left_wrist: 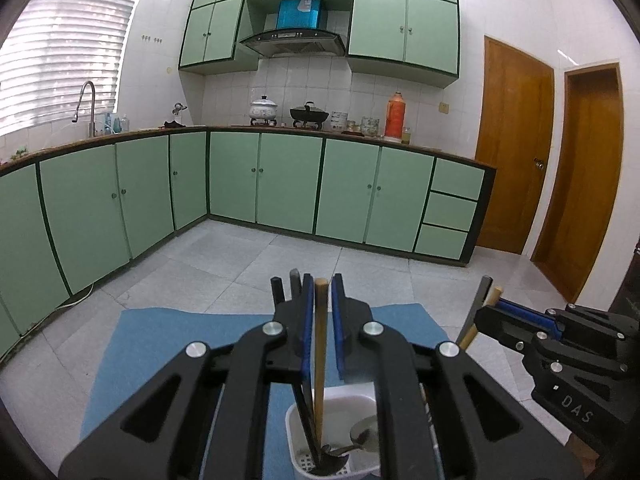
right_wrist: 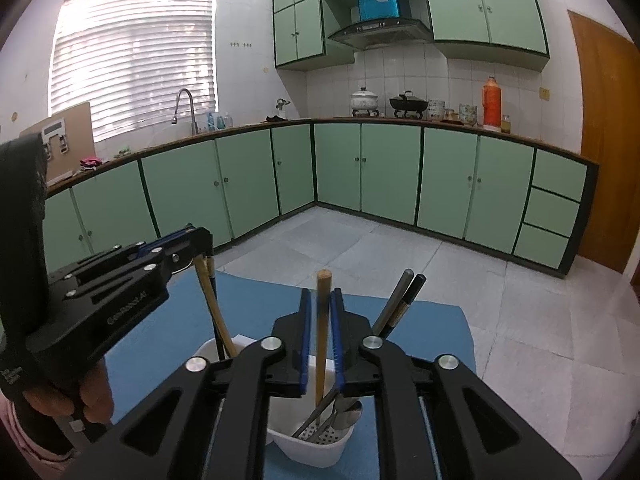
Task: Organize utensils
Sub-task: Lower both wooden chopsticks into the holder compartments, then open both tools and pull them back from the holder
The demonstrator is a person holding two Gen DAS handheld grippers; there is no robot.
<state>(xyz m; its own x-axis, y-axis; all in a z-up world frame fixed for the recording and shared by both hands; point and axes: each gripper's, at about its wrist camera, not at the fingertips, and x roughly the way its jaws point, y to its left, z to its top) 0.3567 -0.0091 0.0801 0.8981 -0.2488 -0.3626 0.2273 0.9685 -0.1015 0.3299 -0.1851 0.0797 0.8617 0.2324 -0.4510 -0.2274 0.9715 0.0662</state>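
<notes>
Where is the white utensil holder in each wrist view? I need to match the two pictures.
Left wrist: the white utensil holder is at bottom centre on the blue mat, partly hidden by the black linkage.
Right wrist: it is again at bottom centre, just left of the middle, on the same mat.
Shared landmark: the orange thermos on the far counter, upper right in both views.

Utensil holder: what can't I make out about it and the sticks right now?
- White utensil holder: left wrist view, base cut off by the frame edge, sides hidden behind the left gripper.
- Wooden stick: right wrist view, blurred between the right gripper fingers; contact unclear.
- Spoon: handle overlaps other cutlery.
</notes>
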